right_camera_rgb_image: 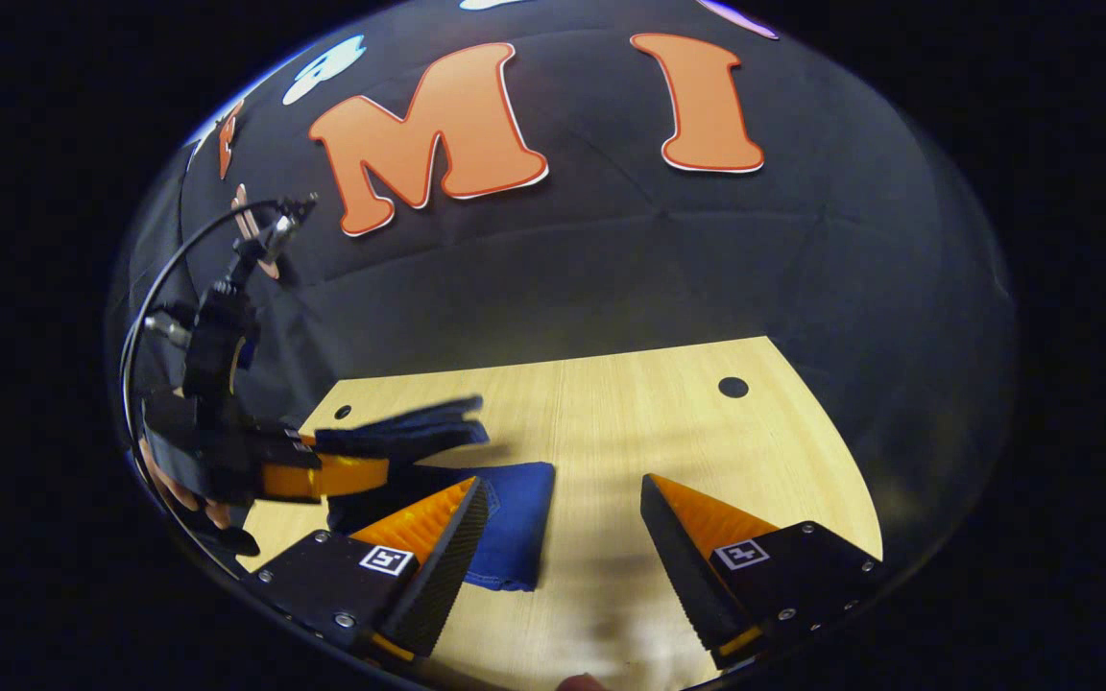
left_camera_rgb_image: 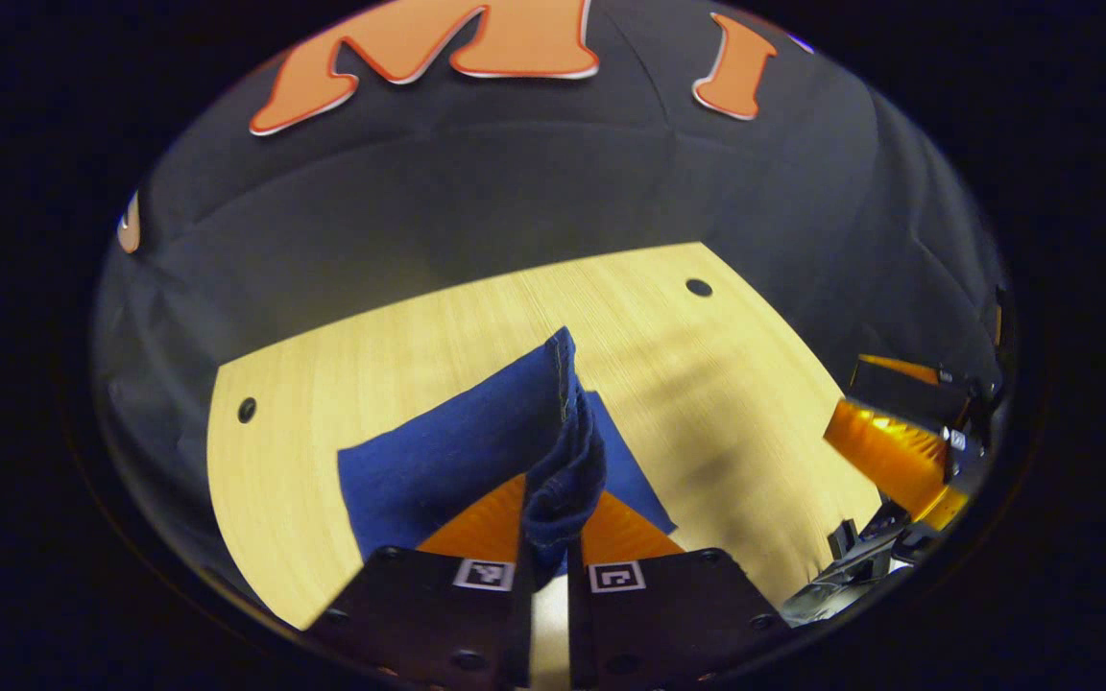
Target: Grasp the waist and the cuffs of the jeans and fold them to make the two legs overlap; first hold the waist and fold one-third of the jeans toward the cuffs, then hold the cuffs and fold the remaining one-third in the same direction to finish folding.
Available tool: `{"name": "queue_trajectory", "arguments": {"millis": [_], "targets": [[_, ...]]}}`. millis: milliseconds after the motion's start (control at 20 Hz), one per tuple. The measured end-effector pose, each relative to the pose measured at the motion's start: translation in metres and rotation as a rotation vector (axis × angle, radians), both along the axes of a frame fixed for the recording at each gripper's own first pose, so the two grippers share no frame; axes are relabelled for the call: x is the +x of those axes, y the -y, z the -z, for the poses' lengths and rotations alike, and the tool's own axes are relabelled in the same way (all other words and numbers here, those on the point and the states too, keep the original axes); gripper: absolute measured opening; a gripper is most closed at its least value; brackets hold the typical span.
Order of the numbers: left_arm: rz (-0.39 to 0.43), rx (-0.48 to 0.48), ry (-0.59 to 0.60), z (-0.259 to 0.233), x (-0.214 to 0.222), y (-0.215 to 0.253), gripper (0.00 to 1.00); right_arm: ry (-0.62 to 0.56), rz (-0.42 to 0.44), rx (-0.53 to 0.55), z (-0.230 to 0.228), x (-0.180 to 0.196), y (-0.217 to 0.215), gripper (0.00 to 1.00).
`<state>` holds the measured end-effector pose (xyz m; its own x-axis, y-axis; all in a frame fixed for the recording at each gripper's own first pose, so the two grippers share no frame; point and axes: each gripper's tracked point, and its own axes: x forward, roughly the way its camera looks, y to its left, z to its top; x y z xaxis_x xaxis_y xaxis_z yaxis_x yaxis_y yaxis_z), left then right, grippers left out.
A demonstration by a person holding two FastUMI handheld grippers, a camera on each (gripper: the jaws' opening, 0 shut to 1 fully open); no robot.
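Observation:
Dark blue jeans (left_camera_rgb_image: 447,456) lie partly folded on the pale wooden table (left_camera_rgb_image: 726,384). My left gripper (left_camera_rgb_image: 550,557) is shut on a bunched edge of the jeans, lifting a flap that stands up between its fingers. In the right gripper view the jeans (right_camera_rgb_image: 515,518) lie folded at the left, with the lifted flap (right_camera_rgb_image: 409,427) held above them by the left gripper (right_camera_rgb_image: 323,472). My right gripper (right_camera_rgb_image: 563,528) stands open above the table, just right of the folded cloth, with nothing between its fingers. The right gripper (left_camera_rgb_image: 899,451) also shows at the right edge of the left gripper view.
The table has small dark holes (left_camera_rgb_image: 699,287) (right_camera_rgb_image: 733,387) near its far corners. Black cloth walls close in behind and beside the table. A cable (right_camera_rgb_image: 169,278) runs up from the left gripper, and a hand (right_camera_rgb_image: 174,489) holds it.

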<state>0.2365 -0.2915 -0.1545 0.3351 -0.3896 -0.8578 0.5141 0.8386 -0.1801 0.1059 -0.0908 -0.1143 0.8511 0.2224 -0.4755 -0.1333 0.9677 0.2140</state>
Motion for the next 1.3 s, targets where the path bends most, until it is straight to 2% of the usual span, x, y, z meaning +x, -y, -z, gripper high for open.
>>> {"name": "queue_trajectory", "arguments": {"millis": [50,150,200,250,350,400,500,650,800,850,950,1100,1300], "targets": [[0.008,-0.017,-0.020,0.007,-0.006,0.010,0.16,0.006,0.003,0.001,-0.001,0.002,0.004,0.98],[0.014,-0.044,-0.030,0.006,-0.016,0.015,0.34,0.018,0.009,0.011,-0.004,0.005,0.008,0.98],[0.016,-0.064,-0.021,0.003,-0.018,0.015,0.54,0.024,0.011,0.018,-0.005,0.007,0.008,0.98],[0.015,-0.073,0.008,-0.003,-0.015,0.009,0.55,0.032,0.012,0.015,-0.008,0.008,0.009,0.98],[0.003,-0.080,0.091,-0.023,-0.006,-0.007,0.64,0.078,0.016,-0.012,-0.020,0.014,0.007,0.98],[-0.008,-0.086,0.141,-0.036,0.000,-0.016,0.80,0.106,0.017,-0.025,-0.028,0.017,0.005,0.98],[-0.050,-0.101,0.246,-0.067,0.015,-0.039,0.94,0.163,0.015,-0.032,-0.048,0.023,-0.005,0.98],[-0.133,-0.118,0.423,-0.109,0.021,-0.066,0.97,0.274,0.012,-0.034,-0.090,0.030,-0.023,0.98],[-0.217,-0.096,0.627,-0.126,0.017,-0.089,0.97,0.415,0.005,-0.031,-0.138,0.031,-0.045,0.98],[-0.244,-0.100,0.677,-0.132,0.014,-0.091,0.97,0.447,0.000,-0.025,-0.151,0.029,-0.052,1.00],[-0.300,-0.124,0.775,-0.147,0.007,-0.099,0.96,0.510,-0.017,-0.005,-0.173,0.022,-0.066,0.97],[-0.387,-0.174,0.914,-0.160,0.000,-0.108,0.96,0.596,-0.028,-0.004,-0.196,0.013,-0.080,1.00],[-0.490,-0.243,1.043,-0.168,-0.006,-0.115,0.96,0.695,-0.024,-0.046,-0.209,0.000,-0.087,0.97]]}}
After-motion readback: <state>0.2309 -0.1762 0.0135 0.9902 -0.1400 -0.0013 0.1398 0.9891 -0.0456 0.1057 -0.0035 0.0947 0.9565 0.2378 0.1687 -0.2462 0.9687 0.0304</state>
